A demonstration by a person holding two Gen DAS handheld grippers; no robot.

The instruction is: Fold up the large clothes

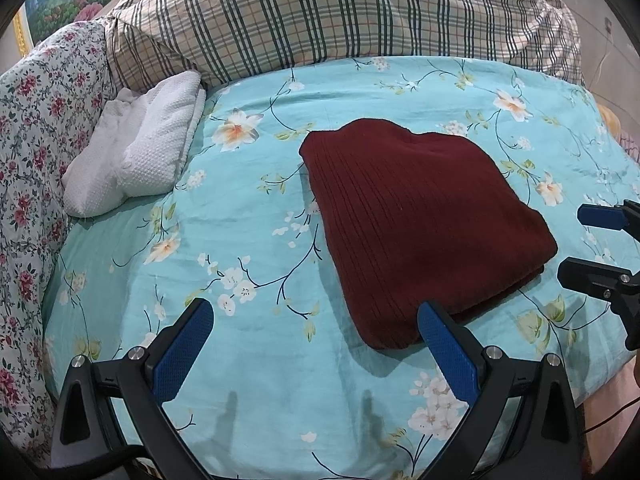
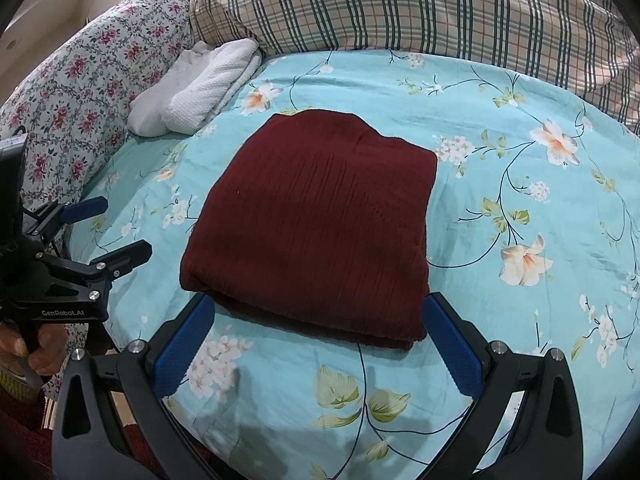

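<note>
Folded dark-red ribbed knit garment (image 1: 420,232) lying flat as a compact, roughly rectangular stack on the turquoise bedsheet printed with white and peach blossoms (image 1: 248,248), near the middle of the bed. Left gripper (image 1: 316,336), seen from its own camera at 6 o'clock, has its blue-padded fingers (image 1: 184,348) spread wide and holds nothing; its right finger overlaps the garment's near edge in the view, though contact cannot be judged. Right gripper (image 2: 318,330) likewise stands spread wide and free of cloth at 6 o'clock of its own view, its two fingers (image 2: 452,348) framing the garment's near edge, with folded layers visible along that edge. Each gripper also appears in the other's view: the right one at 3 o'clock from the left camera, the left one at 9 o'clock from the right camera, both beside the garment. At 10 o'clock of the garment lies a white waffle-textured folded cloth (image 1: 136,152). A beige plaid quilt with dark stripes (image 1: 340,12) is heaped at 12 o'clock, and a cream quilt with small red flowers (image 1: 36,152) borders the bed at 9 o'clock.
</note>
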